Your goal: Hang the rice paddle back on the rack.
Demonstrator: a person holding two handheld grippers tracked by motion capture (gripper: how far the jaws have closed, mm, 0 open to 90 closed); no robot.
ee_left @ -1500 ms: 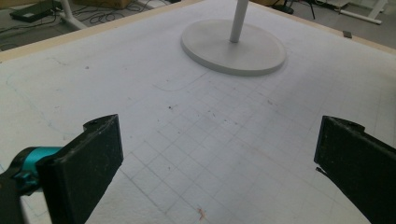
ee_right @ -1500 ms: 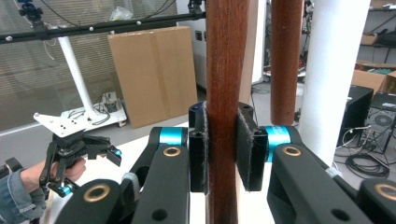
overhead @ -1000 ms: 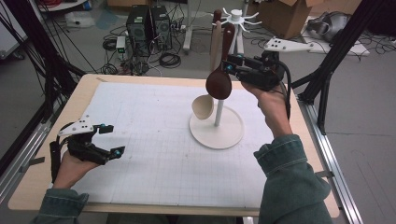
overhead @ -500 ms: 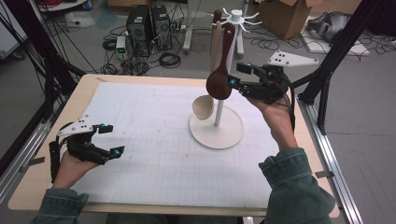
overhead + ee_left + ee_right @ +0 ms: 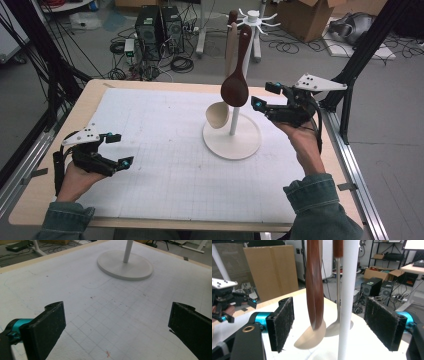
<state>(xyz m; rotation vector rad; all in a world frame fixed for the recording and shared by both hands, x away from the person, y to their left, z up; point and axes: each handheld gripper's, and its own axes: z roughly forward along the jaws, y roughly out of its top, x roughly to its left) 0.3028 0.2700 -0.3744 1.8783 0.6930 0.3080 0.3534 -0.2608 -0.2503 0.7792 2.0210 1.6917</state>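
Jaws of the right gripper (image 5: 263,96) have just opened and backed off the dark wooden spoon (image 5: 235,87), which now hangs free on the rack (image 5: 232,140) beside the pale spoon (image 5: 217,114); hanging looks finished.

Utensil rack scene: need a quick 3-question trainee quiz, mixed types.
1. True or false: the right tool is clamped on the dark wooden spoon.
2. What does the rack's round base stand on? A) bare wood B) white grid mat C) floor
3. Fill in: the left tool, jaws apart, holds ____.

Key: 1 false, its pads stand clear of the spoon, having just been opening. 2 B. 3 nothing.
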